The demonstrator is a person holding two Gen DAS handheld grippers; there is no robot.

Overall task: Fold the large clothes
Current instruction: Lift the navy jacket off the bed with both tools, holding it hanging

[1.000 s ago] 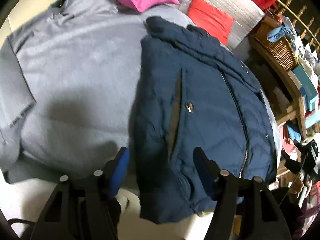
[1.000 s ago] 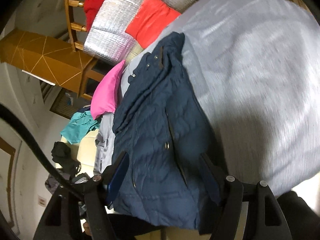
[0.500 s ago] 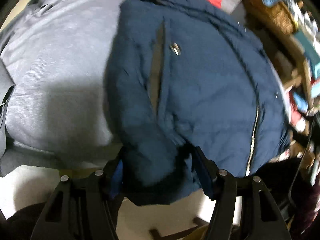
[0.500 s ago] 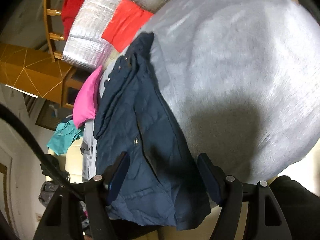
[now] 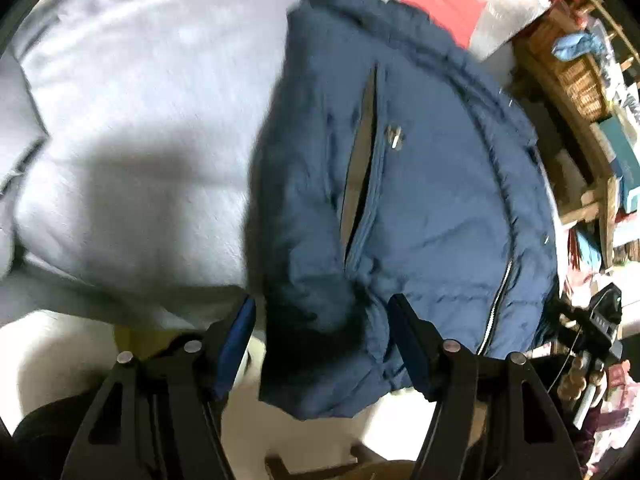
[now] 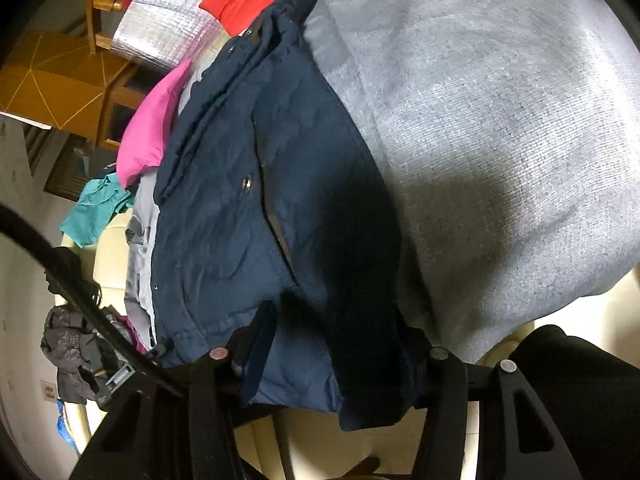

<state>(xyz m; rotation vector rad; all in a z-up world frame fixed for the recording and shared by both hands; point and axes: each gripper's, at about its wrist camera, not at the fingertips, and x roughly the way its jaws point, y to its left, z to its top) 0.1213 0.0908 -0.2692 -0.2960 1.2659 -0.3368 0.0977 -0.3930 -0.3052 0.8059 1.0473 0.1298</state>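
- Left wrist view shows our left gripper (image 5: 322,322) low over the near hem of the navy jacket (image 5: 420,184), its fingers spread wide apart with a bunched fold of the hem between the blue pads (image 5: 236,336); neither pad is pressed against the cloth.
- We see the jacket lying on a grey garment (image 5: 140,120), zipper running down its right side, a pocket slit near the middle.
- Right wrist view has our right gripper (image 6: 336,340) tilted sideways at the same hem, fingers also apart, straddling the jacket's (image 6: 260,208) lower edge, which droops over the surface's rim.
- We find the grey garment (image 6: 500,120) spread beside and under the jacket there, with a pink cushion (image 6: 156,120) beyond the collar.
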